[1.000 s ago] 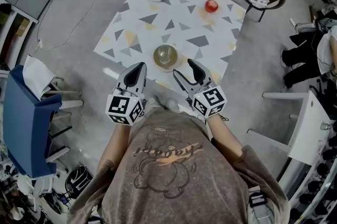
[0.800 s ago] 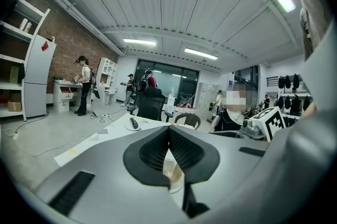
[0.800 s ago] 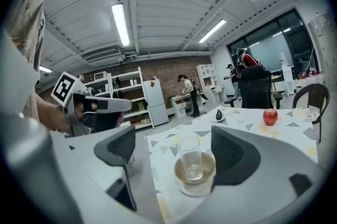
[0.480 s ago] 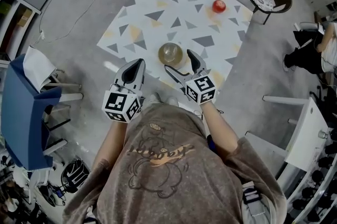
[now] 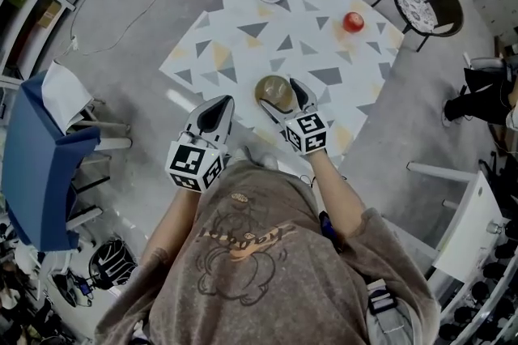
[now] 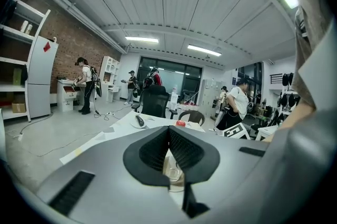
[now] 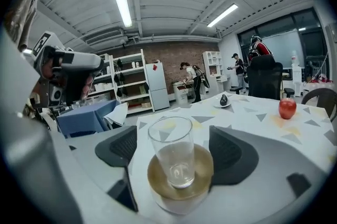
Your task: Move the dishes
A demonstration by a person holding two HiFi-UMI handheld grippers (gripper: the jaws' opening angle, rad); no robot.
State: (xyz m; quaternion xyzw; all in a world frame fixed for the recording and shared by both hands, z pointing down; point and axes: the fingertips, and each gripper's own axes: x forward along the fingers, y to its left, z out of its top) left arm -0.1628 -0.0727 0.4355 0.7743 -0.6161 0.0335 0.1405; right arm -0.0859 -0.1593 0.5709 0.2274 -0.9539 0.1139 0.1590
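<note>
A round red apple point(image 5: 353, 22) sits at two o'clock on the white triangle-patterned table point(image 5: 235, 52); a blue chair point(image 5: 36, 165) stands well apart, eight o'clock of it.

Place: an open lab-style office hall.
Ceiling: ribbed and vaulted, with long strip lights point(image 7: 122, 4).
Walls: bare brick wall point(image 6: 71, 41), glazed front at the far end.
Furniture: storage shelves point(image 7: 126, 83), black office chair point(image 6: 155, 102), worktop point(image 5: 243, 44) under a triangle-print cloth.
Floor: plain grey floor point(image 5: 137, 92).
People: several people point(image 6: 84, 83) standing at stations in the back.
</note>
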